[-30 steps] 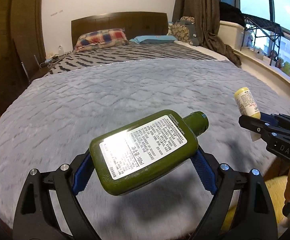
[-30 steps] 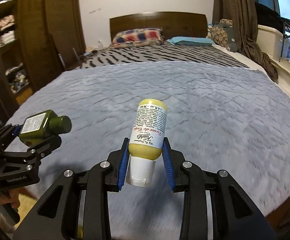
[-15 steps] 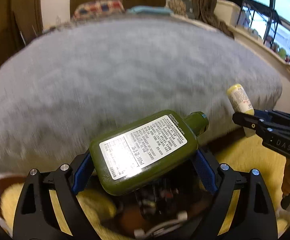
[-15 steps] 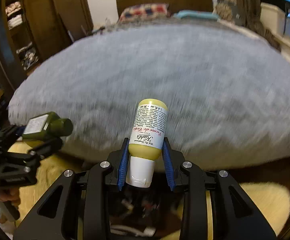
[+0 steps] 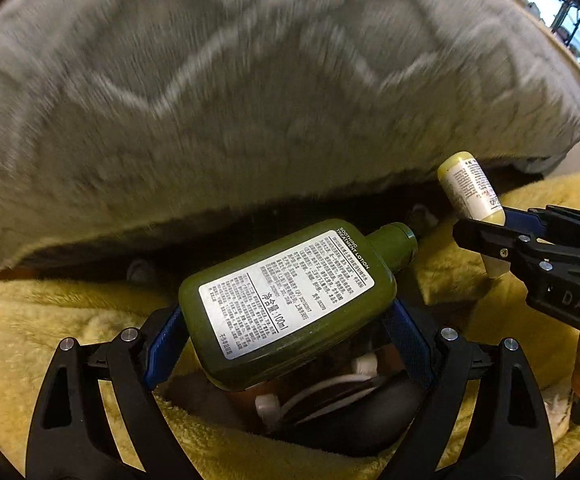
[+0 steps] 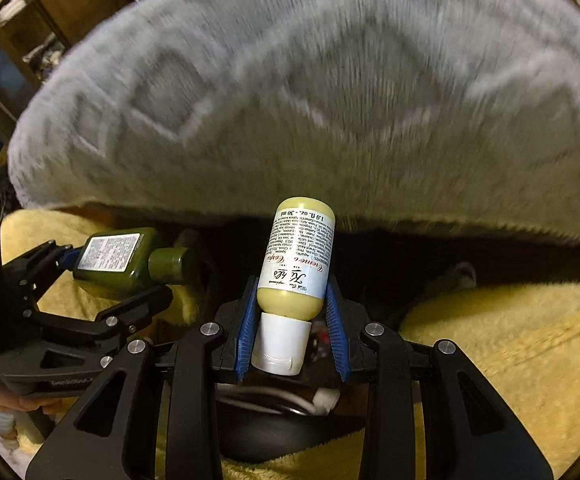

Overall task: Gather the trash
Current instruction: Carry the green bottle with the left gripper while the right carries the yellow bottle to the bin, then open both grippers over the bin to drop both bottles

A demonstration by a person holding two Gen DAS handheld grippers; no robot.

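Two small bottles are in hand, one per gripper, both held over a yellow fluffy rug (image 5: 50, 320) at the foot of a bed covered by a grey blanket (image 5: 250, 100). The left gripper (image 5: 286, 332) has its blue pads spread wide and pressed on the flat sides of a dark green bottle (image 5: 290, 304), which lies slantwise across the jaws with its green cap toward the upper right. Its white back label reads "SOOTHING TREATMENT LOTION" along one edge and "100ml" beside lines of small Chinese print. The right gripper (image 6: 291, 332) stands narrowly open, clamped on a pale yellow bottle (image 6: 297, 256) just above its white cap, so the bottle points bottom-outward. Its label shows red script, too cramped to read fully, and "1.0 fl. oz. - 30 ml" near the far end. The right gripper's body, seen from the left wrist, carries the letters "DAS". Below both grippers a dark round container (image 5: 353, 420) sits on the rug with white items inside; what they are cannot be told.
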